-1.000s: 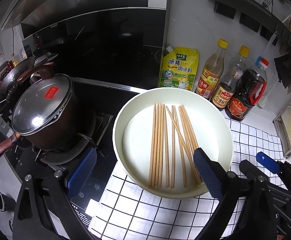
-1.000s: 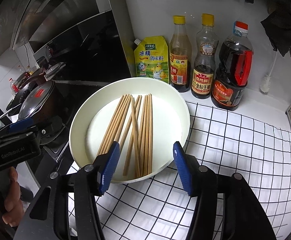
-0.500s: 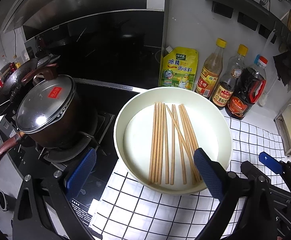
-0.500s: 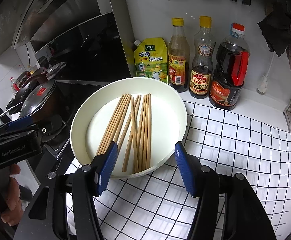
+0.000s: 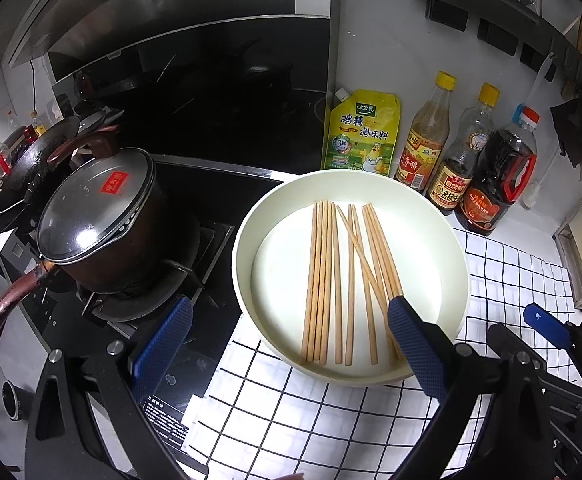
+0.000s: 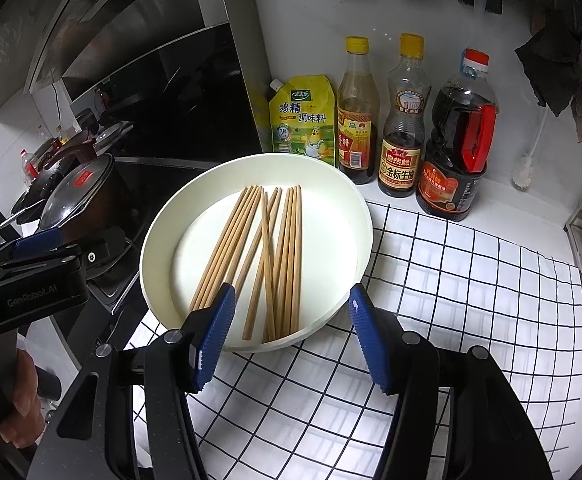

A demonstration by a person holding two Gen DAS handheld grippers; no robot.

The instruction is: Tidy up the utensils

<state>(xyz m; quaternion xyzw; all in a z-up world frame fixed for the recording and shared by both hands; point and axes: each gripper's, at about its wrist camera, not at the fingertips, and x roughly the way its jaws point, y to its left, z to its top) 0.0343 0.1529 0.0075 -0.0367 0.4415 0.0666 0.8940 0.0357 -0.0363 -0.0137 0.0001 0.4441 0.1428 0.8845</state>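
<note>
Overhead, steel hood (image 5: 163,4); gridded counter (image 6: 471,292).

The chopsticks (image 6: 269,256) looked like bare, matt wood, lying in a smooth cream dish (image 6: 361,216) with a faint sheen, perhaps plastic or enamel, though the view could not settle which. Under it lay a white mat with a black grid (image 6: 471,280), seemingly cloth or soft plastic. The pot lid (image 5: 91,208) was polished, reflective metal, the stove backsplash (image 5: 219,108) glossy black, the bottles (image 6: 403,120) clear and shiny, and the gripper pads (image 6: 215,340) ribbed blue on matt black frames.
</note>
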